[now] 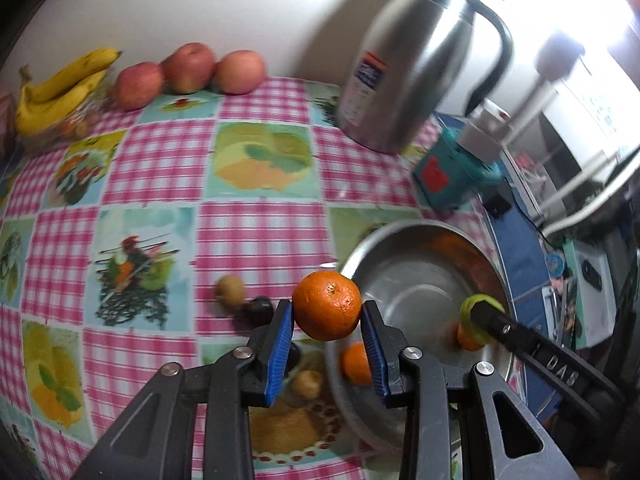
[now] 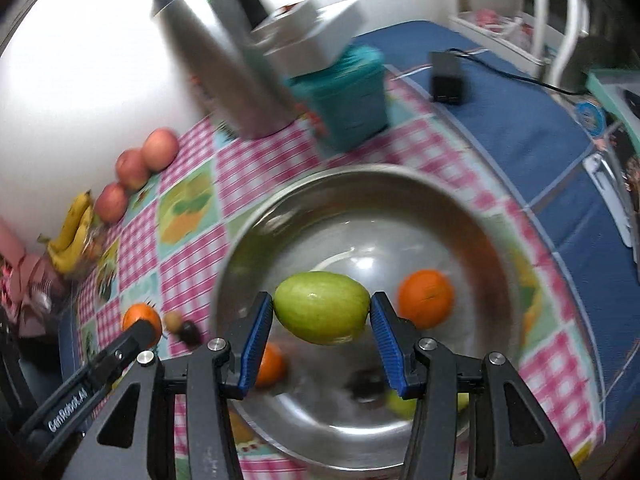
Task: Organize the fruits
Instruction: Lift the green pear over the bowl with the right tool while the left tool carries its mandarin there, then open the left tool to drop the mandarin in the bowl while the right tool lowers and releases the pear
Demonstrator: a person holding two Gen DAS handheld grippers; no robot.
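My left gripper is shut on an orange tangerine and holds it above the left rim of a steel bowl. My right gripper is shut on a green guava and holds it over the middle of the bowl. The bowl holds two tangerines, a dark fruit and a green fruit. The left gripper with its tangerine shows at the left of the right wrist view. The right gripper's finger and guava show in the left wrist view.
A small brown fruit and dark fruits lie on the checked tablecloth left of the bowl. Three apples and bananas sit at the far wall. A steel jug, a teal box and a black adapter stand behind the bowl.
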